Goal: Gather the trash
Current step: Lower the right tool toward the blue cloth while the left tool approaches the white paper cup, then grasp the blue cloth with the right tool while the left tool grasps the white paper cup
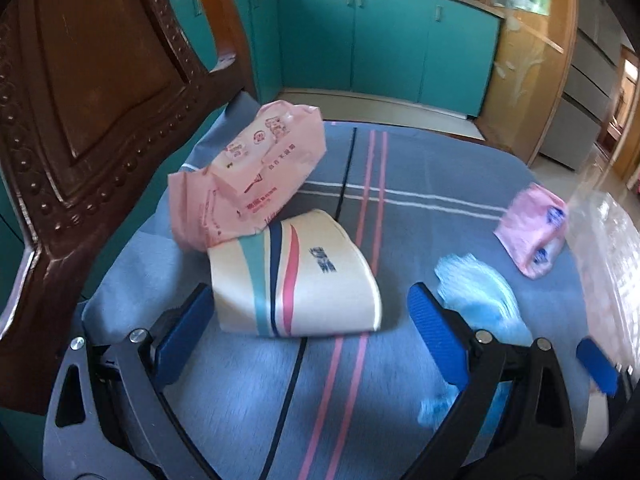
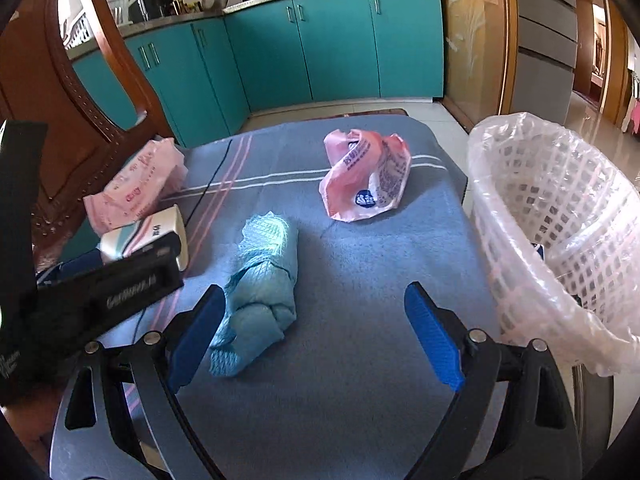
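Both tools, left (image 1: 310, 320) and right (image 2: 316, 318), gape empty over the tabletop (image 2: 360, 340). Cup (image 1: 296, 276), cloth (image 2: 260, 276) and two wrappers (image 1: 248, 172) (image 2: 366, 176) remain uncollected beside the bin (image 2: 560, 240).

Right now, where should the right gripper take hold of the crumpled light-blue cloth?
Grip the crumpled light-blue cloth across its bunched middle, coming from above: it lies long on the blue striped table cover, and the open right gripper already nearly straddles it.

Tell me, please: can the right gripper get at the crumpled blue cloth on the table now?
Probably yes. The right gripper is open, and the blue cloth lies on the table cover just ahead, beside its left finger. Nothing lies between them; a small shift left should put it between the jaws.
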